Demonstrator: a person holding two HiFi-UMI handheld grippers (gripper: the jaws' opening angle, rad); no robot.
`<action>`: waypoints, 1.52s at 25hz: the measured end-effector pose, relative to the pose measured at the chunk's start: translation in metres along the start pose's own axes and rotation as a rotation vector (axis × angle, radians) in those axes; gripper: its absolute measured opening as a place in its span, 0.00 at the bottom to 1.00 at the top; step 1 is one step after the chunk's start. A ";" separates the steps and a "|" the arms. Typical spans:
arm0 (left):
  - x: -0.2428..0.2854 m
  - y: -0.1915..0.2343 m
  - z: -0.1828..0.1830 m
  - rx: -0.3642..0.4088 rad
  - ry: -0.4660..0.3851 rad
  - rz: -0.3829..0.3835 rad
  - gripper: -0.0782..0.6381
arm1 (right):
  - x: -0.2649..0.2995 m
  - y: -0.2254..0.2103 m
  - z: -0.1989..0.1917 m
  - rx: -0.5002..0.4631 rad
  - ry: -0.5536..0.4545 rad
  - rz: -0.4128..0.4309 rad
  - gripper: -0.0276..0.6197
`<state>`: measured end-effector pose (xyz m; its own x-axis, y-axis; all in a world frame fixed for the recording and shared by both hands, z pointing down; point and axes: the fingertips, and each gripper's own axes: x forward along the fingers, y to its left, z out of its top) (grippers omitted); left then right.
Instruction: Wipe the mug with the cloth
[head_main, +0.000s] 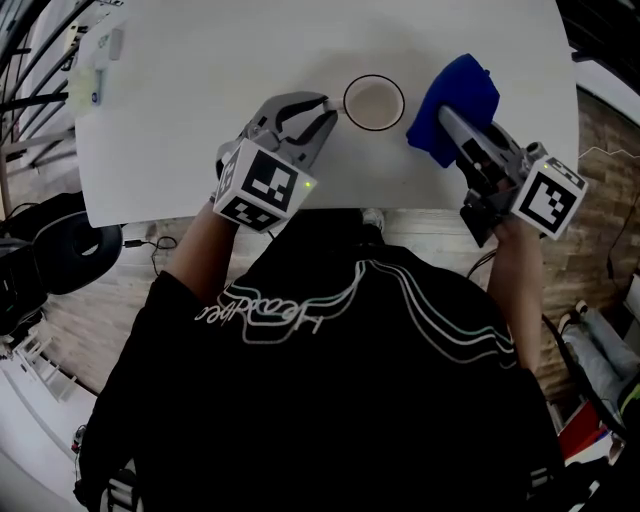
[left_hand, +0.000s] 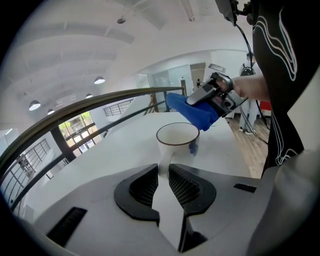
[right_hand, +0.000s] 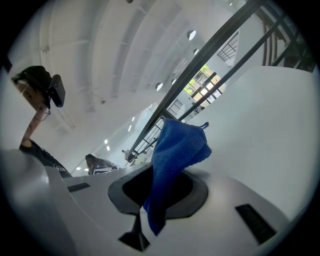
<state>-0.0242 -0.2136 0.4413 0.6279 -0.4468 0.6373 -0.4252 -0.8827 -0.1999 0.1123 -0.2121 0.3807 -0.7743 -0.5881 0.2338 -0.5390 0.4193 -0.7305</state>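
Note:
A white mug (head_main: 374, 103) with a dark rim stands upright on the white table (head_main: 200, 130). My left gripper (head_main: 328, 108) reaches it from the left, and its jaws are shut on the mug's handle (left_hand: 164, 161), which runs between the two pads. In the left gripper view the mug (left_hand: 177, 140) sits just beyond the jaws. My right gripper (head_main: 450, 122) is shut on a blue cloth (head_main: 458, 92) and holds it just right of the mug, above the table. The cloth (right_hand: 176, 155) sticks up from between the jaws in the right gripper view. Whether cloth and mug touch I cannot tell.
A pale packet (head_main: 97, 68) lies at the table's far left corner. Dark railings (head_main: 25, 60) run past the left edge. The table's near edge (head_main: 400, 210) is right at the person's body. Bags and cables lie on the floor on both sides.

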 end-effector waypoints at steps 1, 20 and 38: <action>0.000 0.002 -0.001 0.004 0.001 0.003 0.21 | 0.001 0.002 0.001 0.004 -0.004 0.010 0.12; 0.012 0.005 0.022 -0.067 -0.042 0.007 0.21 | 0.005 -0.006 -0.011 0.060 0.009 0.013 0.12; 0.011 0.024 0.003 -0.102 -0.066 0.000 0.21 | 0.060 -0.046 -0.047 -0.115 0.320 -0.208 0.12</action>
<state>-0.0256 -0.2405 0.4413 0.6677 -0.4586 0.5864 -0.4874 -0.8647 -0.1214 0.0747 -0.2343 0.4589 -0.6987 -0.4313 0.5708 -0.7151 0.3993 -0.5737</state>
